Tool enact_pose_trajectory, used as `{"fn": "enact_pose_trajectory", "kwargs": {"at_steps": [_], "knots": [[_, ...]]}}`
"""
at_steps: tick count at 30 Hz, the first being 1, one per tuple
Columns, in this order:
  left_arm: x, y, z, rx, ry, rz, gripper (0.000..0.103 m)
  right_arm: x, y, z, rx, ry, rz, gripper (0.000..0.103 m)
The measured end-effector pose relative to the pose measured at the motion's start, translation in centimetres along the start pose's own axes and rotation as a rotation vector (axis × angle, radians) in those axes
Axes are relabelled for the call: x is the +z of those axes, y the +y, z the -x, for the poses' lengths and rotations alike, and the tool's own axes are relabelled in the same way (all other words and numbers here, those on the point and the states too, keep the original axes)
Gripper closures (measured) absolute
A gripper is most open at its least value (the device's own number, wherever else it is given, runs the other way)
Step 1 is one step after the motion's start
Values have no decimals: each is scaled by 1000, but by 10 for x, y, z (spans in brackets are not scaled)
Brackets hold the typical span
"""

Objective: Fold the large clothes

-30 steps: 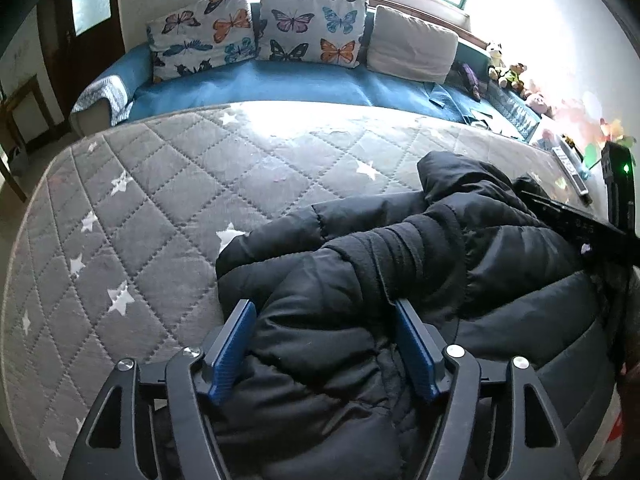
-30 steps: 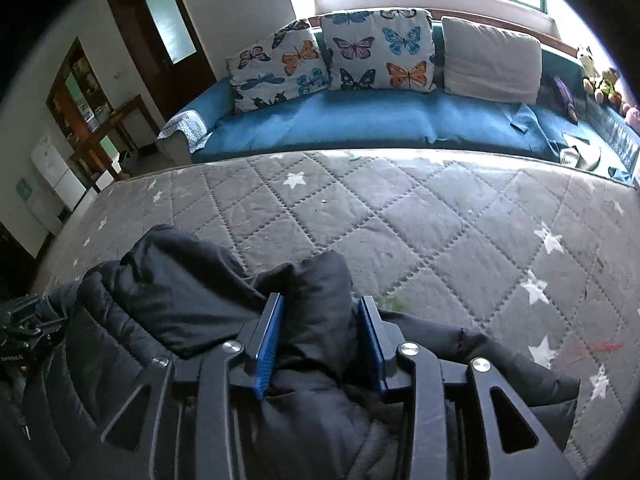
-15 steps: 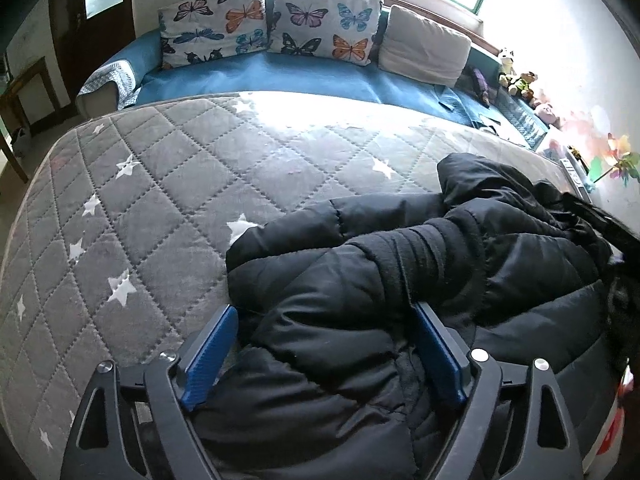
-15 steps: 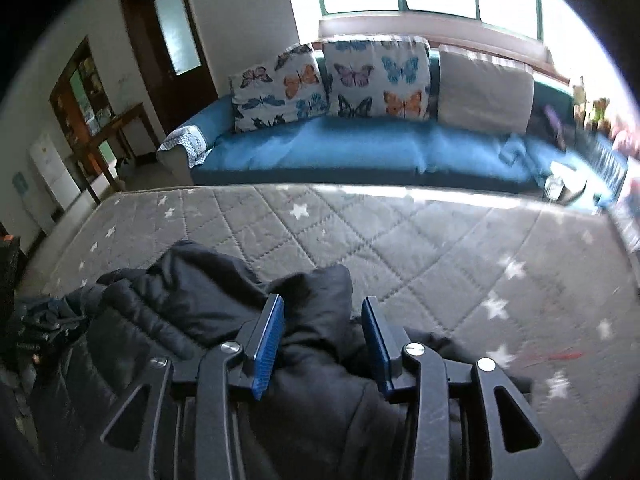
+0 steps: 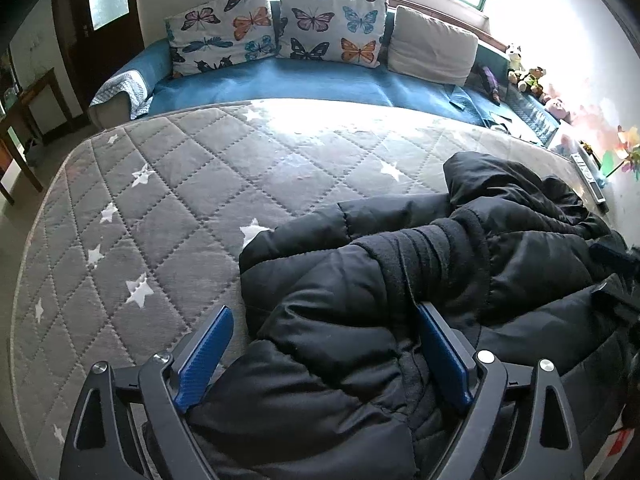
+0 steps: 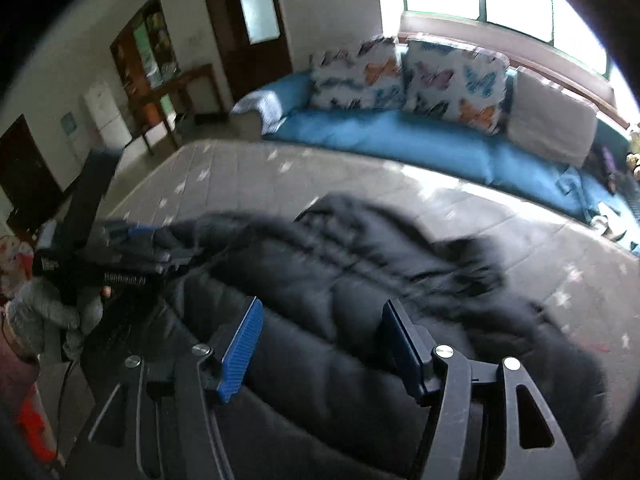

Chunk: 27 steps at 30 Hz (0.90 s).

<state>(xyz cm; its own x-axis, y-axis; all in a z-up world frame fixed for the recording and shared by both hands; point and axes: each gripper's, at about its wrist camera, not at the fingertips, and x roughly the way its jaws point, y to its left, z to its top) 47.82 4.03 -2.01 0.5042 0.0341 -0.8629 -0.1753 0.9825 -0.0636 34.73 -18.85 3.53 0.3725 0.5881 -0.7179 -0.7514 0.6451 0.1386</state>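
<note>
A black puffer jacket [image 5: 400,280] lies crumpled on the near right part of a grey quilted mattress with white stars [image 5: 160,200]. My left gripper [image 5: 324,312] straddles a puffy fold near the ribbed cuff; its jaws are opening and the left pad stands clear of the cloth. In the blurred right wrist view, the jacket [image 6: 360,260] spreads below my right gripper [image 6: 323,306]. Its jaws are opening and its blue pads [image 6: 240,344] hang above the cloth with nothing pinched. The left gripper's body [image 6: 132,236] shows at the jacket's left side, held by a hand in a grey sleeve [image 6: 52,312].
A blue sofa [image 5: 280,80] with butterfly cushions [image 5: 328,24] and a plain cushion runs along the mattress's far edge. Plush toys [image 5: 524,72] sit at its right end. A remote [image 5: 588,180] lies by the right wall. A wooden table [image 5: 24,120] and a door [image 6: 248,20] stand to the left.
Both grippers let go of the jacket folds they pinched and their jaws widened. The right gripper pulled away, rose and rolled, so its view is tilted and blurred. The left hand stayed put.
</note>
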Motion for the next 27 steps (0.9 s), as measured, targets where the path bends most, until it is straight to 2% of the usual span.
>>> {"fn": "enact_pose_trajectory", "kwargs": {"at_steps": [1, 3, 6, 12, 17, 21, 25, 27], "knots": [[0, -1, 2, 8, -3, -4, 5, -1, 4, -10, -34, 18, 23, 34], [-2, -4, 6, 23, -12, -13, 5, -3, 5, -21, -63, 44, 44, 25], [-5, -7, 14, 39, -18, -14, 5, -2, -3, -35, -76, 98, 14, 20], [-10, -10, 40, 56, -44, -12, 6, -1, -6, -51, -115, 124, 31, 18], [-26, -25, 89, 51, -100, -48, 6, -7, 4, -40, -152, 113, 35, 18], [-50, -36, 130, 8, -136, -78, 6, -14, 14, -8, -177, 60, 26, 18], [-83, -51, 159, -36, -156, -108, 8, -26, 24, 24, -176, 57, 57, 18], [-97, -58, 166, -45, -160, -122, 13, -39, 28, 42, -193, 55, 87, 18]]}}
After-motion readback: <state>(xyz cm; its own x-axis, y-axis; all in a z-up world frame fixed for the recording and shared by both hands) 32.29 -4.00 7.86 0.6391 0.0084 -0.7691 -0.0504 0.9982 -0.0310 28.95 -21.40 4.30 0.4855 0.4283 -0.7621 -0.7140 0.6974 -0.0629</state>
